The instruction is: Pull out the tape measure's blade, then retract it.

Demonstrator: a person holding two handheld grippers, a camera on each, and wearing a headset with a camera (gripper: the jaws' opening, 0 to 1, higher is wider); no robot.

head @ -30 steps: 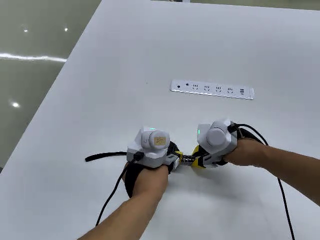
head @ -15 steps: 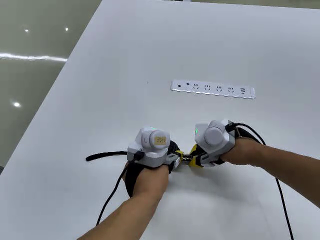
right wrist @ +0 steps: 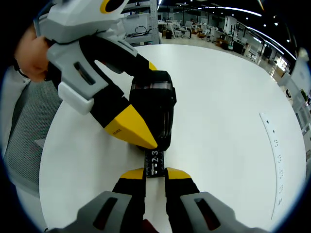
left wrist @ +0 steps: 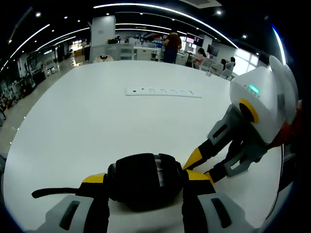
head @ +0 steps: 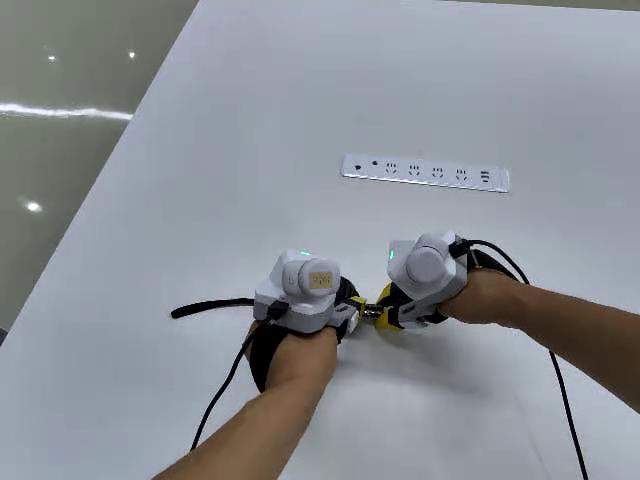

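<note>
- Black tape measure [left wrist: 146,180] on the white table [head: 300,120], clamped across its case by the yellow-tipped jaws of the left gripper [left wrist: 146,194].
- Short stretch of blade [right wrist: 154,162] out of the case, numerals 2 and 3 showing, pinched by the right gripper [right wrist: 154,174] with jaws closed onto it.
- Grippers tip to tip in the head view, nearly touching.
- Black strap [left wrist: 48,192] lying on the table left of the case.
- White power strip [head: 425,172] farther back, well apart.
</note>
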